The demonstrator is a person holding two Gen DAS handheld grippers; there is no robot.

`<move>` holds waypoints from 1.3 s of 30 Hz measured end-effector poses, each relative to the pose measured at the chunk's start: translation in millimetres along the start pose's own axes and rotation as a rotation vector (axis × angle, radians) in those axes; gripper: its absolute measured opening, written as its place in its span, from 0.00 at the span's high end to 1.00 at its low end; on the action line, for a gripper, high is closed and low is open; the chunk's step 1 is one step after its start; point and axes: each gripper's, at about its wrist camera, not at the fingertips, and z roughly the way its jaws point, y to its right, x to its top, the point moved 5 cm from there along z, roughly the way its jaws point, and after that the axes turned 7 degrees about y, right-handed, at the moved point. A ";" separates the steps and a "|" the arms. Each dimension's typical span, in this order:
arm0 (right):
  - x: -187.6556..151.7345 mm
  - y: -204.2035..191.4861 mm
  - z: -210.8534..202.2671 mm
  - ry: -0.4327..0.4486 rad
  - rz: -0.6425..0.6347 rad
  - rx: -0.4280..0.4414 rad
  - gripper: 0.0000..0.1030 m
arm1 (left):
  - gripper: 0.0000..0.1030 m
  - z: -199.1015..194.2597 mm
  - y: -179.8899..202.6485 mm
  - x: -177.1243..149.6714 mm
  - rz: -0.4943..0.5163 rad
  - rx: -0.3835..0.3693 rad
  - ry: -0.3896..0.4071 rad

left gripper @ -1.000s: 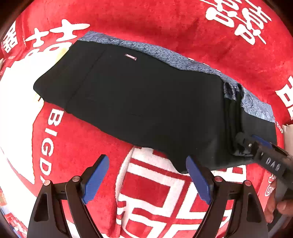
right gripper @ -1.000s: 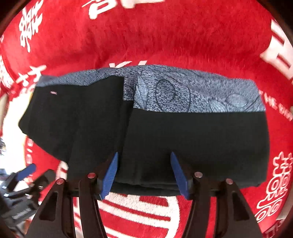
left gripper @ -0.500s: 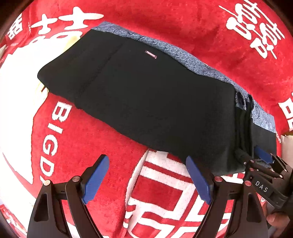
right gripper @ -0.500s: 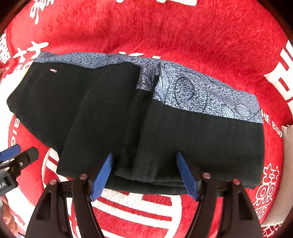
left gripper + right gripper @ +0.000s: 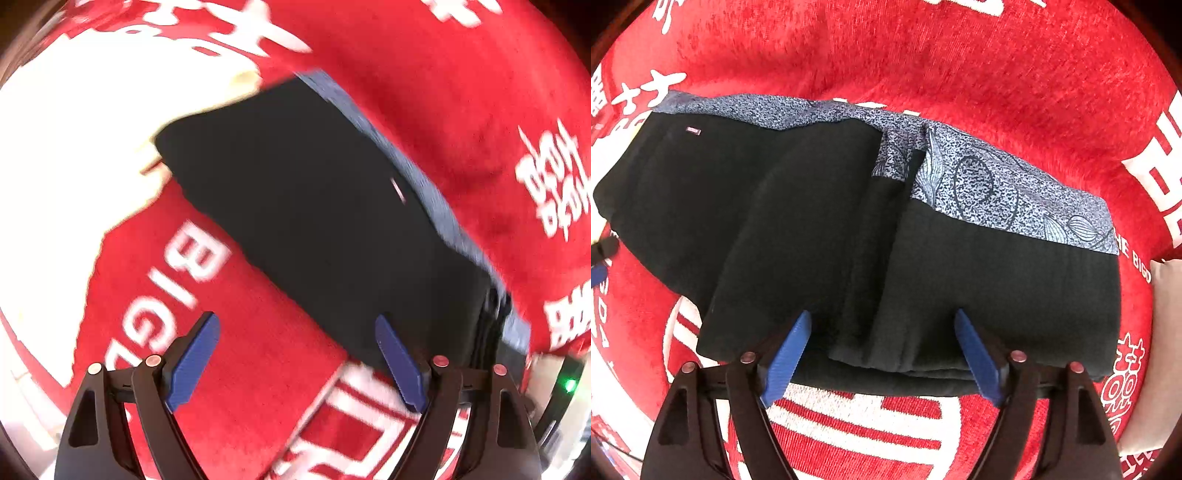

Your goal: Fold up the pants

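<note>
Now: both grippers open at the folded pants

Right gripper (image 5: 882, 350) spread wide, blue pads (image 5: 786, 358) apart, nothing between them gripped. Its fingertips sit at the near edge of the pants (image 5: 820, 221), overlapping the black cloth in view; contact with the fabric can't be told. Pants are black, folded into a flat stack with several layers showing along the near edge. Vertical folds run up the middle from between the pads. A blue-grey patterned band (image 5: 990, 188) with leaf and circle outlines runs along the far edge. Small pink label (image 5: 693, 130) near the far left corner of the black cloth. Pants lie on a red blanket (image 5: 923, 59) with white characters and letters.

Left gripper (image 5: 299, 362) also spread wide, holding nothing. Left pad is over bare red blanket (image 5: 258, 362), right pad (image 5: 399, 365) at the near corner edge of the pants (image 5: 314, 206). View is motion-blurred. Pants run diagonally away, patterned band (image 5: 436, 199) on the far side, stacked layers visible at the right end. White letters "BIG" (image 5: 177, 273) on the blanket just left of the pants. Green light (image 5: 570, 384) at the far right edge, on something too blurred to identify.
</note>
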 end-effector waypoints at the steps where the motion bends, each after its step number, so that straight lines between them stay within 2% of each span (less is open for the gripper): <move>1: -0.2 -0.2 0.6 -0.001 -0.001 -0.001 0.19 | 0.16 -0.4 -5.3 4.9 -0.018 -0.011 0.014; 5: 0.7 -0.7 2.8 -0.004 -0.007 -0.001 0.19 | 0.16 0.6 -26.3 23.5 -0.119 -0.107 0.086; 10: 0.1 -1.7 4.2 -0.003 -0.015 -0.008 0.19 | 0.16 15.3 -41.1 36.1 -0.233 -0.224 0.113; 12: -1.5 -3.5 5.4 -0.004 -0.014 -0.010 0.19 | 0.16 15.4 -43.4 39.3 -0.250 -0.272 0.139; 16: -1.7 -5.1 6.5 -0.006 -0.013 -0.015 0.19 | 0.16 21.8 -37.4 42.3 -0.275 -0.364 0.133; 23: -0.8 -7.8 7.9 -0.010 -0.012 -0.021 0.19 | 0.16 32.7 -19.3 55.8 -0.294 -0.418 0.135; 26: -0.6 -7.9 7.8 -0.008 -0.013 -0.021 0.19 | 0.16 39.7 -20.2 57.8 -0.305 -0.398 0.144; 29: -0.5 -8.8 8.1 -0.004 -0.012 -0.021 0.19 | 0.20 37.6 -15.3 58.3 -0.260 -0.316 0.151; 30: -0.6 -9.2 8.1 -0.004 -0.012 -0.020 0.19 | 0.33 36.3 -13.4 57.6 -0.240 -0.259 0.156; 31: -0.4 -9.3 7.9 -0.004 -0.012 -0.018 0.19 | 0.53 36.0 -11.7 57.4 -0.220 -0.212 0.158; 32: -0.2 -8.8 7.6 -0.005 -0.012 -0.014 0.19 | 0.63 35.8 -11.6 57.1 -0.195 -0.165 0.161; 33: 0.5 -8.3 6.8 -0.006 -0.013 -0.010 0.19 | 0.70 35.1 -11.6 57.2 -0.174 -0.139 0.160; 35: 2.3 -6.7 2.9 -0.008 -0.013 0.001 0.19 | 0.73 30.6 -6.5 56.9 -0.135 -0.111 0.170; 37: 8.6 -3.0 -7.3 0.002 0.010 0.035 0.20 | 0.74 18.9 13.4 55.7 0.007 -0.038 0.222; 39: 19.6 0.8 -20.1 0.024 0.044 0.078 0.20 | 0.74 4.6 42.9 49.5 0.192 0.031 0.297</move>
